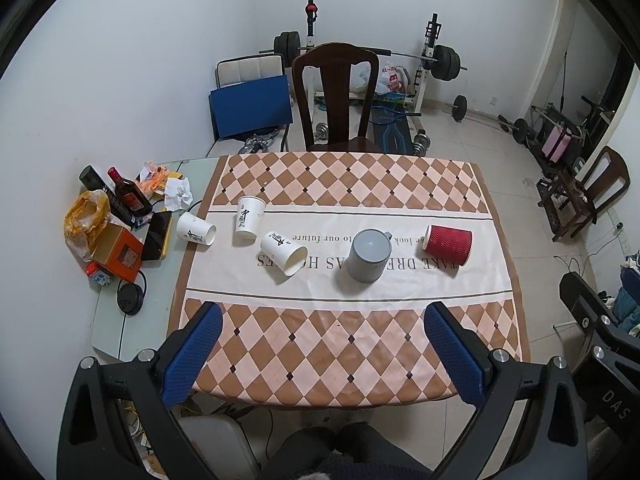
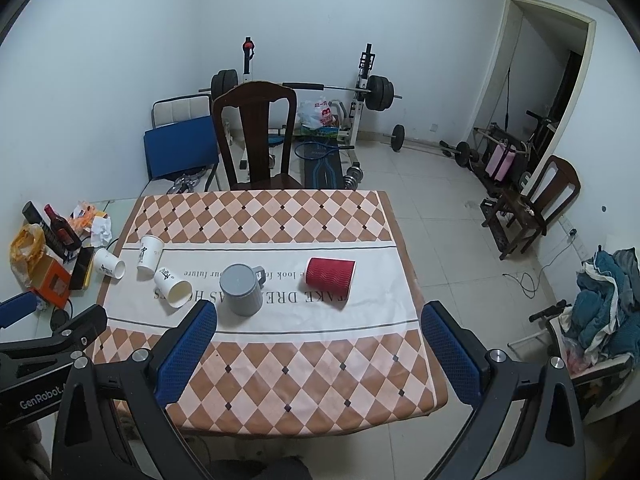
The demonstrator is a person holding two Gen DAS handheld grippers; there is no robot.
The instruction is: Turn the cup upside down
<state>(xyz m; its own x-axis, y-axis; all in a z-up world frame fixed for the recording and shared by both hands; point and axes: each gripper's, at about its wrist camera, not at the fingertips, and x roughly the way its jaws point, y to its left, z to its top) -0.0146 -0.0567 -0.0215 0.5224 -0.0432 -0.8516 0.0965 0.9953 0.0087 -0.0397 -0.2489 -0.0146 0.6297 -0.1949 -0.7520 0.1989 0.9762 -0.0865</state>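
Several cups sit on the white band of the checked tablecloth (image 1: 328,344). A red ribbed paper cup (image 1: 448,245) (image 2: 330,276) lies on its side at the right. A grey mug (image 1: 369,255) (image 2: 241,289) stands bottom up in the middle. A white paper cup (image 1: 285,254) (image 2: 173,287) lies on its side, mouth toward me. Another white cup (image 1: 249,217) (image 2: 149,258) stands upside down. A third white cup (image 1: 196,229) (image 2: 109,263) lies at the cloth's left edge. My left gripper (image 1: 323,318) and right gripper (image 2: 318,316) are open, empty, above the near edge.
Clutter fills the table's left side: a dark bottle (image 1: 129,192), an orange box (image 1: 118,254), a yellow bag (image 1: 86,220), crumpled paper. A wooden chair (image 1: 335,98) stands behind the table. Weights and a bench rack (image 1: 432,60) line the far wall.
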